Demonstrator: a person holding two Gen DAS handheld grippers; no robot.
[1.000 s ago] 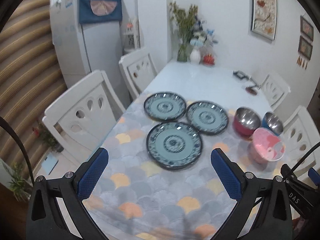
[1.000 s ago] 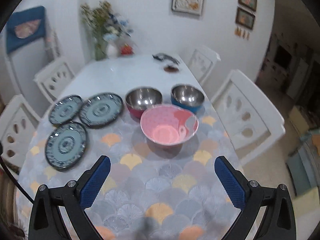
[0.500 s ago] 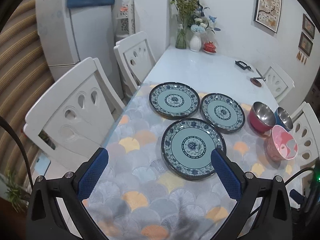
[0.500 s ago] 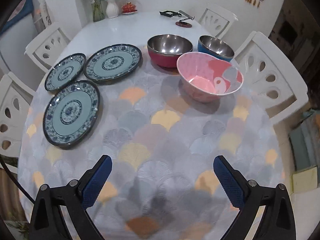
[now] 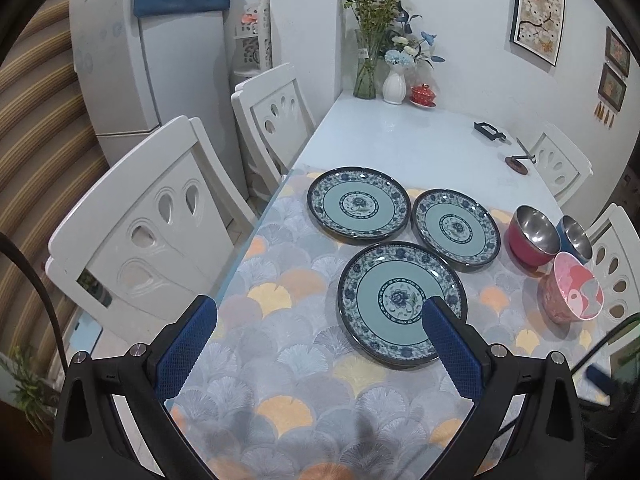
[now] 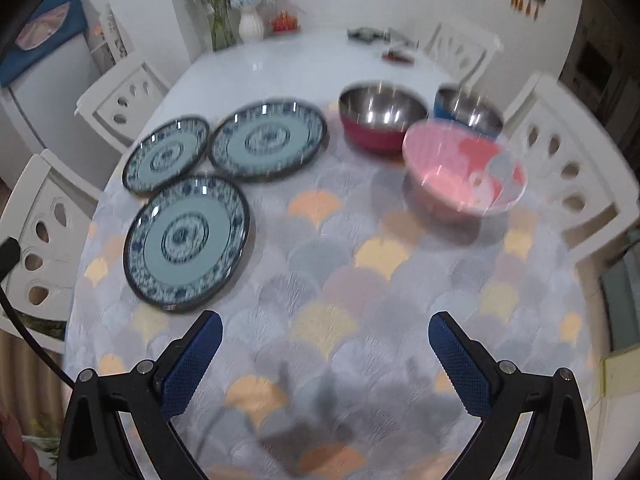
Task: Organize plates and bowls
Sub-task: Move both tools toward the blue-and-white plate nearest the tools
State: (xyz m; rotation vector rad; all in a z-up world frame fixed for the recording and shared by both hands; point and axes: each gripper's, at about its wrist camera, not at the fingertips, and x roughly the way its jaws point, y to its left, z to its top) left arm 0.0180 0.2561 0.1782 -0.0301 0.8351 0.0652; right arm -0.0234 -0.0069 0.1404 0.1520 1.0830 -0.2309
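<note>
Three blue-patterned plates lie flat on the patterned tablecloth: a near plate (image 5: 402,304) (image 6: 186,240), a far left plate (image 5: 359,205) (image 6: 166,155) and a far right plate (image 5: 456,229) (image 6: 267,141). A pink bowl (image 5: 574,288) (image 6: 464,172), a red steel bowl (image 5: 532,234) (image 6: 382,118) and a blue steel bowl (image 5: 575,236) (image 6: 468,110) stand upright to their right. My left gripper (image 5: 316,324) is open and empty above the cloth, just left of the near plate. My right gripper (image 6: 326,332) is open and empty above the cloth's front part.
White chairs stand along the left side (image 5: 148,232) and right side (image 6: 568,168) of the table. Vases with flowers (image 5: 372,64), a red lidded cup (image 5: 423,94) and a small black stand (image 5: 490,131) sit on the bare far end. A fridge (image 5: 148,60) stands at the back left.
The left gripper has come lower and closer to the plates, so the near plate now lies by its right finger. The right view has swung and is blurred by motion. Both grippers stay open.
</note>
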